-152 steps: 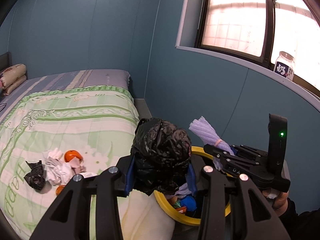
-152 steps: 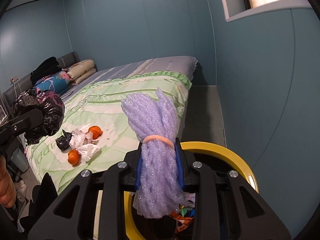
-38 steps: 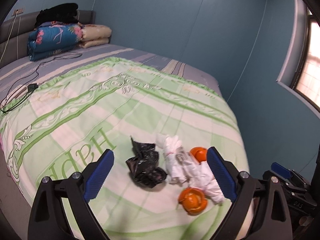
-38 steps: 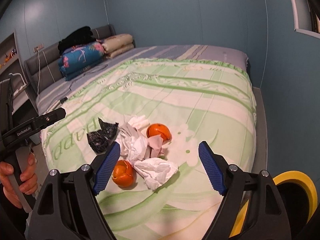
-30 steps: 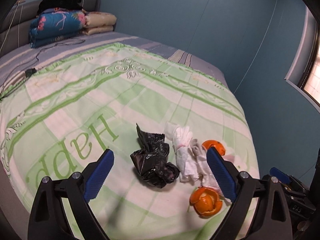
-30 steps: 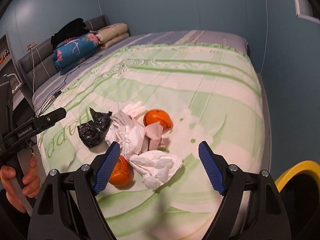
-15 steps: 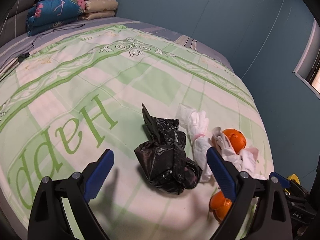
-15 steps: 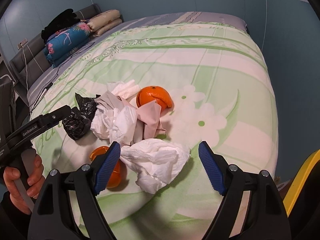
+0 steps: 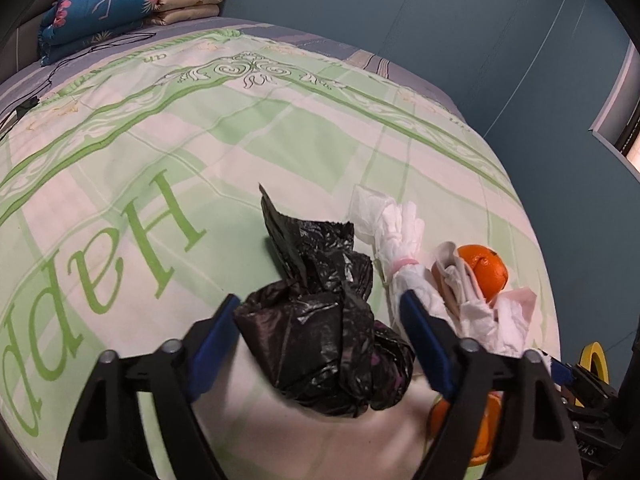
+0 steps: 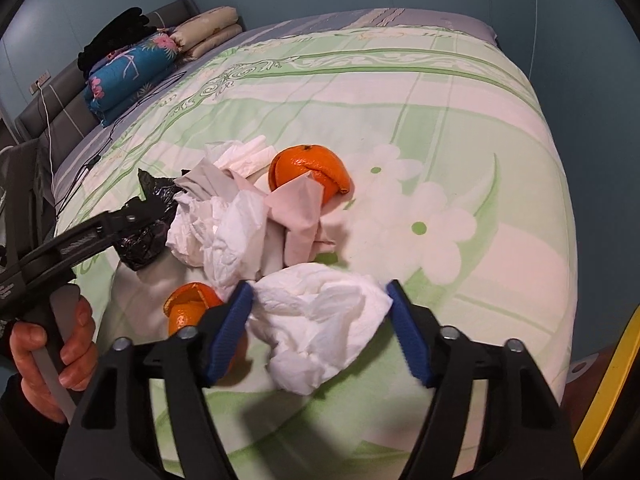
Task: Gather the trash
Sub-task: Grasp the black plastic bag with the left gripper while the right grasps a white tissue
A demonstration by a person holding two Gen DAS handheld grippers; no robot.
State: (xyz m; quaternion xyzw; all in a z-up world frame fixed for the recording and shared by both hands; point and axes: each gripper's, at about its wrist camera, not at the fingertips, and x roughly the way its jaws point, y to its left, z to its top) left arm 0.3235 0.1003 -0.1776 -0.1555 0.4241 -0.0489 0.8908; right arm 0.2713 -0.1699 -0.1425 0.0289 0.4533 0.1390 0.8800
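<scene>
Two grabs run at once on the green-and-white patterned quilt [image 10: 460,128]. Left gripper [image 9: 322,328] has just been closing around the crumpled black plastic bag [image 9: 320,344]; its blue pads look to be touching the bag's sides, not yet squeezing. Right gripper [image 10: 320,320] has likewise been closing on the wadded white tissue [image 10: 320,320], pads at its edges. Both lie near the quilt's front edge. Press low, pinch the bulk, and avoid snagging fabric or the orange peel piece [image 10: 188,306] beside it.
</scene>
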